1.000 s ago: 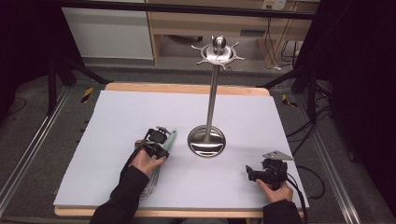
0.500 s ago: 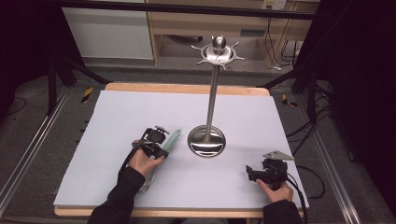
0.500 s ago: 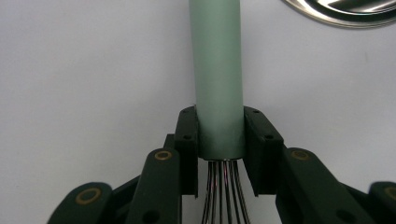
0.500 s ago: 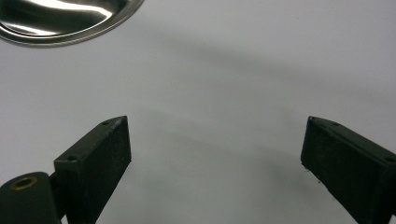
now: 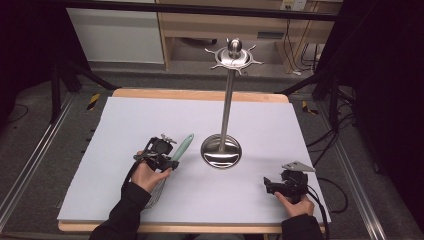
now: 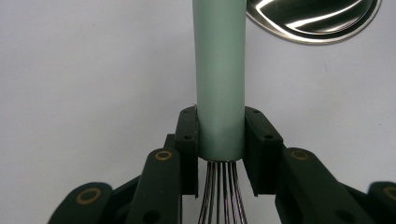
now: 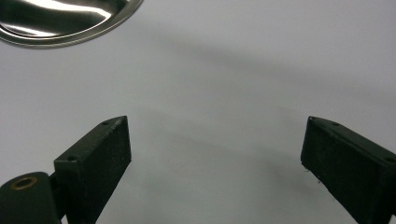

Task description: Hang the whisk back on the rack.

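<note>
The whisk (image 5: 176, 156) lies at the near left of the desk (image 5: 125, 125), just left of the metal stand (image 5: 222, 150). The left gripper view shows the left claw (image 6: 221, 135) squeezing its green handle, wires below. The right claw (image 7: 215, 154), near right, gapes wide.

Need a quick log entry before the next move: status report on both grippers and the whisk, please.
Left gripper shut on whisk at handle's wire end. Right gripper open, jaws wide, nothing between. Utensil stand just beyond whisk handle, apart from it.
</note>
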{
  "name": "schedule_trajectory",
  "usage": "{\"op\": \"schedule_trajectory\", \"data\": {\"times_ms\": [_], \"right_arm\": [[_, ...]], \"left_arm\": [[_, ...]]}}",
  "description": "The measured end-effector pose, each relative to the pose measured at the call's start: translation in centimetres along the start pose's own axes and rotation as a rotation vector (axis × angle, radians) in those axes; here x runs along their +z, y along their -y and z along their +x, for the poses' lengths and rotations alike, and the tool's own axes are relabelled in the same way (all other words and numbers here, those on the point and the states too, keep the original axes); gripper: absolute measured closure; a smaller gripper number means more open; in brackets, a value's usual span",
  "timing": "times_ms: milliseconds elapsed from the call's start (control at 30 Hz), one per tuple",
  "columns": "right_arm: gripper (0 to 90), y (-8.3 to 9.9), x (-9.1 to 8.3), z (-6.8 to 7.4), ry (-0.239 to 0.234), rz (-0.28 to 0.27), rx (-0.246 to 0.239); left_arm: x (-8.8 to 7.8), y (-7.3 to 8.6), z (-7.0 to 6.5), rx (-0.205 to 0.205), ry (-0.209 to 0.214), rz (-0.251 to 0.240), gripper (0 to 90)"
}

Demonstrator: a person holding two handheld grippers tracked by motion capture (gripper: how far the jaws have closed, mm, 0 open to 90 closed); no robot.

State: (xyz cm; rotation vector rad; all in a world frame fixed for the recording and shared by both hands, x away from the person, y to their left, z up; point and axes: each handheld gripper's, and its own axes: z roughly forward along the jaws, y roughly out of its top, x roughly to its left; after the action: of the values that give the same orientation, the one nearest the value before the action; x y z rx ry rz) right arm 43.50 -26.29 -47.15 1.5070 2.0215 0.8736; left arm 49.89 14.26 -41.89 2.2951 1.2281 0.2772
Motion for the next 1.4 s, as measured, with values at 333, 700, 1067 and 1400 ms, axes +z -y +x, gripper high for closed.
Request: {"op": "schedule_trajectory", "data": {"times_ms": [333,700,1067,1400], "right_arm": [[8.8,0.0,0.0,-0.1,0.001,0.0,-0.009],[8.9,0.0,0.0,0.0,-0.002,-0.002,0.001],[8.9,0.0,0.0,0.0,0.004,-0.003,-0.009],[8.9,0.0,0.0,-0.1,0.006,-0.008,-0.014]], "left_arm": [[-1.6,0.4,0.0,0.005,0.004,-0.048,68.9],[-3.8,1.1,0.1,0.006,0.005,-0.124,68.9],[-6.6,1.7,0.2,0.003,-0.018,-0.263,68.9],[-8.6,2.0,0.2,0.004,-0.02,-0.343,68.9]]}}
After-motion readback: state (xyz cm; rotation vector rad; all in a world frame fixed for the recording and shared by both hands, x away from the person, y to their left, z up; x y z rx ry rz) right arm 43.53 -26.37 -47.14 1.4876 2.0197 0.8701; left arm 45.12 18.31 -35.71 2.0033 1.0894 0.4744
